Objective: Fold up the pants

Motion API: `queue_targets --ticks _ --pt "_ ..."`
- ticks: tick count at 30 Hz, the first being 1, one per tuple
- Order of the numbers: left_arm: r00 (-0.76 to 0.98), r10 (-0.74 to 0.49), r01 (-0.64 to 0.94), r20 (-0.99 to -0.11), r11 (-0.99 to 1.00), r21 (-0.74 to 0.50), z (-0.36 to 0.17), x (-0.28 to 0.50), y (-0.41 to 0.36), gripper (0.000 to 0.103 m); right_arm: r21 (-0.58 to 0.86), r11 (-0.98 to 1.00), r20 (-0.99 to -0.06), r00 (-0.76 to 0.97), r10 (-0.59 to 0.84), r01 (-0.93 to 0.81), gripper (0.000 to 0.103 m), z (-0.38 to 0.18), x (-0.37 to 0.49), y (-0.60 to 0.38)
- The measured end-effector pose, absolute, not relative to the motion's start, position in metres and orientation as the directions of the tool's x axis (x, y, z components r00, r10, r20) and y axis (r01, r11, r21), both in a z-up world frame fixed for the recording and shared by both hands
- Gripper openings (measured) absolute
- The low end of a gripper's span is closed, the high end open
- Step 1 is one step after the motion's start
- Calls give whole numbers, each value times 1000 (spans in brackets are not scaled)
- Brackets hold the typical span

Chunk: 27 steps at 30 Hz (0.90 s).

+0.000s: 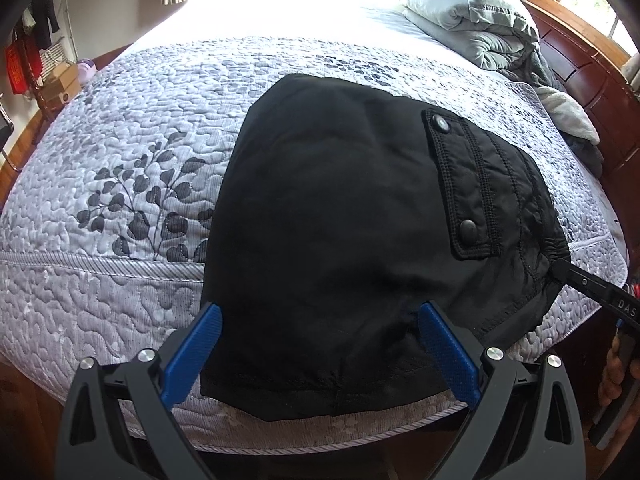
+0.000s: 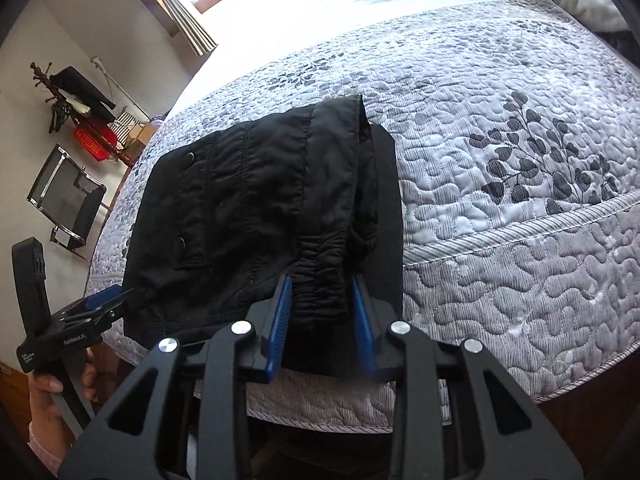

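Quilted grey bedding with a dark leaf print covers the bed (image 1: 132, 128), and clutter and a folding chair (image 2: 66, 196) stand at the wall off to the far left of both tongs. A rolled grey duvet (image 1: 460, 16) lies at the head of the bed, well beyond the tongs.

Black pants (image 1: 360, 216), folded into a compact stack with a snap-buttoned pocket flap on top, lie at the near edge of the bed directly ahead of both tongs.

At the stack's left near corner, the left tongs (image 1: 320, 348) tilt steeply down over the fabric, their blue pads spread wide to either side of the corner and released, pinching nothing. In the right wrist view a hand (image 2: 48, 392) in a pale sleeve holds their black handle from below, beside the bed's edge.

Farther right, the right tongs (image 2: 322, 320) also pitch steeply downward at the stack's right near corner, with the gathered elastic waistband (image 2: 322, 280) bunched between the blue pads; they are clenched on that waistband. In the left wrist view their black tip meets the pants' right edge.
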<state>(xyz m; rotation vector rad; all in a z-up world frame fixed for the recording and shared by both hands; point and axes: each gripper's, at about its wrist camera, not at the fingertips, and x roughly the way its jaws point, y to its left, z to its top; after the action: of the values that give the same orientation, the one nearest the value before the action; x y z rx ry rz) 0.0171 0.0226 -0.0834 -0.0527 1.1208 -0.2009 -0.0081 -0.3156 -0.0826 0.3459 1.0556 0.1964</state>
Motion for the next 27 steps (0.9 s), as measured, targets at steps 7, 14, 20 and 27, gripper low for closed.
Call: queue_targets --ticks 7,14,20,27 --pt "473 -194 165 -859 978 -130 -62 12 16 99 377 926 -803 491 337 -20 14 -64 -13 -318" --pt "509 -199 190 -838 975 -116 -47 11 12 99 280 959 -844 468 262 -32 14 -73 -10 -307" --pt "525 -192 192 -829 976 -104 -41 13 14 99 275 961 -844 469 259 -35 13 -71 -11 -310" --pt "521 -187 192 -833 976 -99 -46 16 14 99 241 970 -881 417 221 -4 12 -98 -6 -310"
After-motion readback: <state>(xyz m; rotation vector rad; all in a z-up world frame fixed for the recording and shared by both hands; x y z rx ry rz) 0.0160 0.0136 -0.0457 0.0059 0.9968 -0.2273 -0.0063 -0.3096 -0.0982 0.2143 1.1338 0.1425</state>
